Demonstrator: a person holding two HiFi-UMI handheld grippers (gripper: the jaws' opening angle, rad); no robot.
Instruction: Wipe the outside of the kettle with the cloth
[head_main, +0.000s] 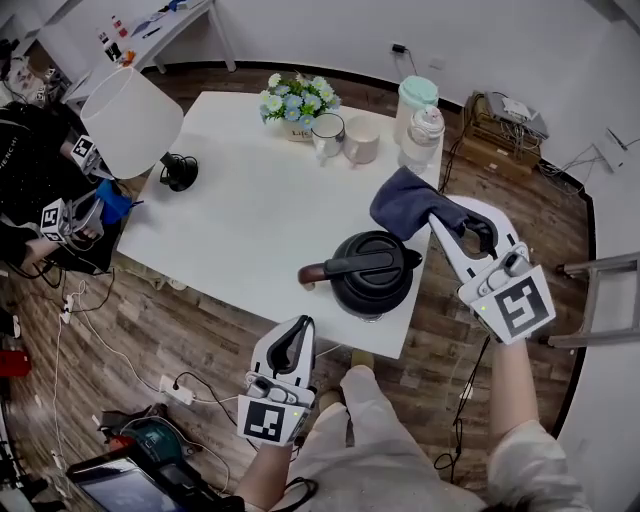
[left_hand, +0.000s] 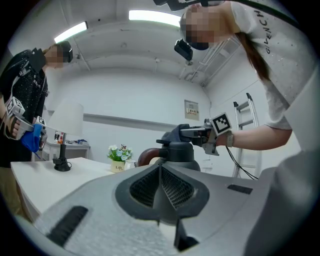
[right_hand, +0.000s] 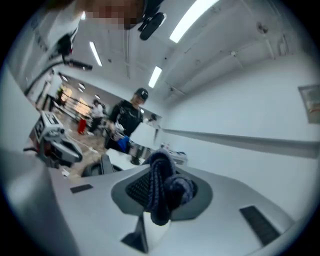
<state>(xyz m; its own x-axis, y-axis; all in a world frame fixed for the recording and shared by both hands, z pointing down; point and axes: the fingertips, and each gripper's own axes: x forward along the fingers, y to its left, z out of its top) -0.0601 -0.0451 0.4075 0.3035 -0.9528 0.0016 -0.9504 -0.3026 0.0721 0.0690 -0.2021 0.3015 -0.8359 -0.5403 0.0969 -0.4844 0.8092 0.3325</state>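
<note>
Kettle (head_main: 370, 275) sits at the table's (head_main: 240, 210) near edge as the right gripper (head_main: 441, 216), clamping the dark cloth (head_main: 403, 200), hovers alongside, apparently ready to press it against the side; the left gripper (head_main: 301, 324) waits, jaws together and empty.

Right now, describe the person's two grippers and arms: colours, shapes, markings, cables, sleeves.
The left gripper and right gripper are white wedge-shaped shells tapering to the jaws, which have black meshed pads. Each carries a cube with black-and-white square markers. A black cable hangs from the right gripper. The person wears a white short-sleeved shirt.
</note>
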